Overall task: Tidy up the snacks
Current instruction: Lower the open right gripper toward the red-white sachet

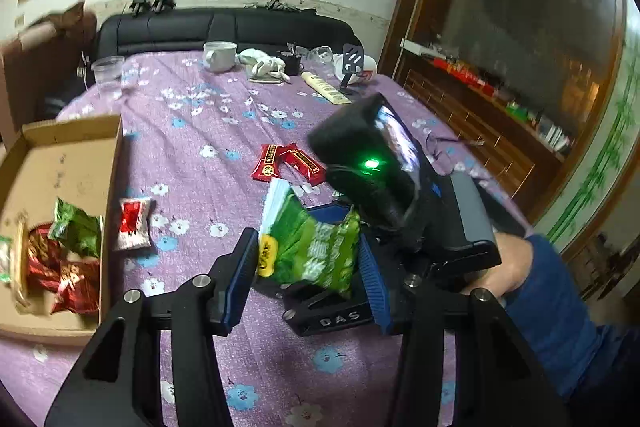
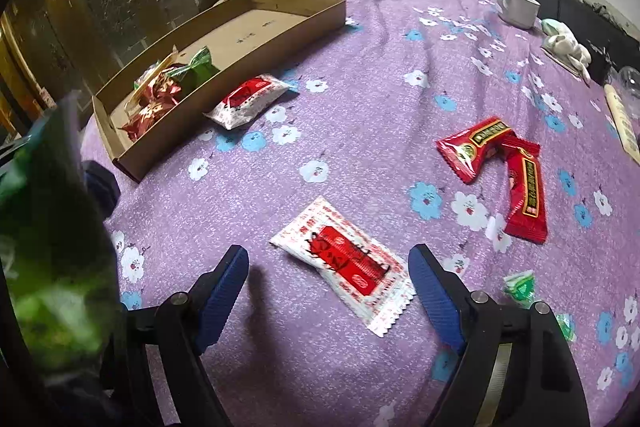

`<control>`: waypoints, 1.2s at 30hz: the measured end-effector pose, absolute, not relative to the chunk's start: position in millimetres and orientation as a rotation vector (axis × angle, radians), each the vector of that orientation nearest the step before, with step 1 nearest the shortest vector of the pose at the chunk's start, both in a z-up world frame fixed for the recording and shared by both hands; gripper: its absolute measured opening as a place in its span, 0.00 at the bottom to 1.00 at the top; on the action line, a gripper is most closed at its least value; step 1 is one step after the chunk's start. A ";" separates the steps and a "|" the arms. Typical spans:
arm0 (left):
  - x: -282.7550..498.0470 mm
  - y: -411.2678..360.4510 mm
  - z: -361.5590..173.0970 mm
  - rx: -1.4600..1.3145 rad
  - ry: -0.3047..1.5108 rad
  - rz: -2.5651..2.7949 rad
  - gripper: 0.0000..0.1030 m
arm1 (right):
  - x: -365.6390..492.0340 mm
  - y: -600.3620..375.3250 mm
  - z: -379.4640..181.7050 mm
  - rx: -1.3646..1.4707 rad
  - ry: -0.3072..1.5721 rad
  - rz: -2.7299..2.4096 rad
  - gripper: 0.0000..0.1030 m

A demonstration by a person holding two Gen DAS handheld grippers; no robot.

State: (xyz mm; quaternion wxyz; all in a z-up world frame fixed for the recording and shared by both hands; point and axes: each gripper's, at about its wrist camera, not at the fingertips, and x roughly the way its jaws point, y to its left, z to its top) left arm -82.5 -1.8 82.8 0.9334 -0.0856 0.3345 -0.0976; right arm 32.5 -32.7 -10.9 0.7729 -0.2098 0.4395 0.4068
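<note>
In the left wrist view my left gripper (image 1: 304, 279) is shut on a green snack packet (image 1: 316, 251), held above the purple flowered tablecloth (image 1: 208, 107). The same packet shows as a green blur (image 2: 48, 227) at the left of the right wrist view. My right gripper (image 2: 330, 291) stands open over a white-and-red packet (image 2: 344, 263) that lies flat on the cloth between its blue pads (image 2: 224, 287), untouched. A shallow cardboard box (image 1: 72, 155) (image 2: 260, 27) holds green and red packets. Another white-and-red packet (image 1: 132, 225) (image 2: 250, 99) lies beside the box.
Two red bars (image 1: 288, 163) (image 2: 492, 163) lie mid-table, and a small green packet (image 2: 520, 287) sits by my right finger. At the far side stand a plastic cup (image 1: 108, 69), a white mug (image 1: 219, 55), a cloth (image 1: 264, 65) and a cream tube (image 1: 326, 89). A black sofa (image 1: 224, 27) lies beyond.
</note>
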 end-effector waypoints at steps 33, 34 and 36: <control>-96.1 98.8 91.5 -0.312 0.614 0.008 0.46 | 45.3 -32.3 -1.8 -0.367 0.905 0.804 0.56; -97.7 103.9 91.1 -0.314 0.610 0.021 0.46 | 45.5 -29.7 -6.4 -0.393 0.912 0.782 0.55; -100.2 112.9 91.1 -0.319 0.603 0.043 0.46 | 42.8 -27.4 -7.8 -0.425 0.892 0.754 0.40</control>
